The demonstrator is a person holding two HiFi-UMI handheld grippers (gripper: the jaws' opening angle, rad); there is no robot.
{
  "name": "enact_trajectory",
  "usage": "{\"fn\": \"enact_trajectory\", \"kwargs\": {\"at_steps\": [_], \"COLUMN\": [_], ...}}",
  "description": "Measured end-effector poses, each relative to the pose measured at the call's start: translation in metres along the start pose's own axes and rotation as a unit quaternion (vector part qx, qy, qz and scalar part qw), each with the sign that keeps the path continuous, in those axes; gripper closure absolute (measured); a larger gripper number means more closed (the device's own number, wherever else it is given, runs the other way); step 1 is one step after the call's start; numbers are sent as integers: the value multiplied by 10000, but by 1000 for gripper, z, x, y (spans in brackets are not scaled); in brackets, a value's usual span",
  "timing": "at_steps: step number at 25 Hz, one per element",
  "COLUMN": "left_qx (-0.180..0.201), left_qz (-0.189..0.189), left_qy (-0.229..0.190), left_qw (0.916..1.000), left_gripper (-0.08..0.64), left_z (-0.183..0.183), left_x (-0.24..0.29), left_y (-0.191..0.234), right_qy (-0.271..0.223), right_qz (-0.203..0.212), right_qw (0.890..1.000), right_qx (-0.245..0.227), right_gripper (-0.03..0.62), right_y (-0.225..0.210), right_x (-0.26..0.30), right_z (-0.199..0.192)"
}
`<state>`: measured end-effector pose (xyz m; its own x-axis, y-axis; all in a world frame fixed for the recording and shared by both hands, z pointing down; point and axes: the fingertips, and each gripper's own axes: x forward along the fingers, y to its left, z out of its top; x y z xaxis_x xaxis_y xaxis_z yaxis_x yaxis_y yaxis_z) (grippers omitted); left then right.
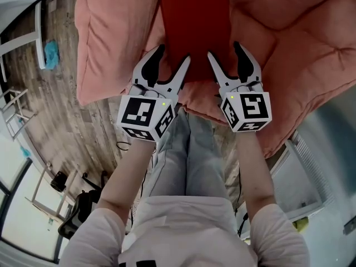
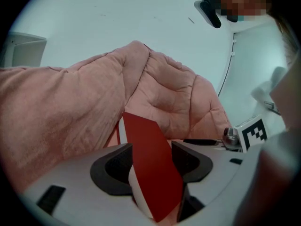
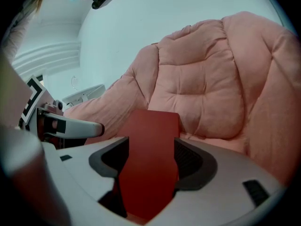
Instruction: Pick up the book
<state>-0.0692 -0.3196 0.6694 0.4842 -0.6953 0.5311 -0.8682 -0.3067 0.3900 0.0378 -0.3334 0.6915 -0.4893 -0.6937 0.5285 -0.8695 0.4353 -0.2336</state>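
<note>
A red book (image 1: 194,26) lies on a big pink cushion (image 1: 295,43), its near edge toward me. My left gripper (image 1: 172,55) stands open at the book's near left corner, with one finger outside the left edge and one over the cover. In the left gripper view the book (image 2: 153,168) runs tilted between the jaws, its white page edge showing, with gaps at the pads. My right gripper (image 1: 225,52) stands open at the near right corner. In the right gripper view the book (image 3: 150,159) sits between the wide jaws.
The pink cushion (image 2: 70,117) rises behind and beside the book (image 3: 207,93). Wooden floor (image 1: 61,115) lies to the left with white frames and a black object (image 1: 78,207). A white radiator (image 1: 306,168) stands at right. My grey trouser legs (image 1: 186,160) are below the grippers.
</note>
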Motion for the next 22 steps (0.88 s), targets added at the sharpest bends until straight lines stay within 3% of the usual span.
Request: {"fn": "enact_trajectory", "kwargs": {"at_steps": [8,17,22], "left_qx": [-127,52,95], "left_qz": [-5,-62,40], "left_qy": [111,360,731], "left_qw": [9999,9993,9973], "left_gripper": [285,261,242], "left_z": [-22,-37,-57], "left_x": [17,34,47], "left_y": [9,11,16], "right_qy": [374,739,798], "right_qz": [60,490,749], "right_qw": [9990,9932,9898], "right_qx": [223,752,910], "right_gripper": [259,230,216], "right_y": [-13,-18,-18], "right_x": [21,41,47], "right_z": [-31,-55,-59]}}
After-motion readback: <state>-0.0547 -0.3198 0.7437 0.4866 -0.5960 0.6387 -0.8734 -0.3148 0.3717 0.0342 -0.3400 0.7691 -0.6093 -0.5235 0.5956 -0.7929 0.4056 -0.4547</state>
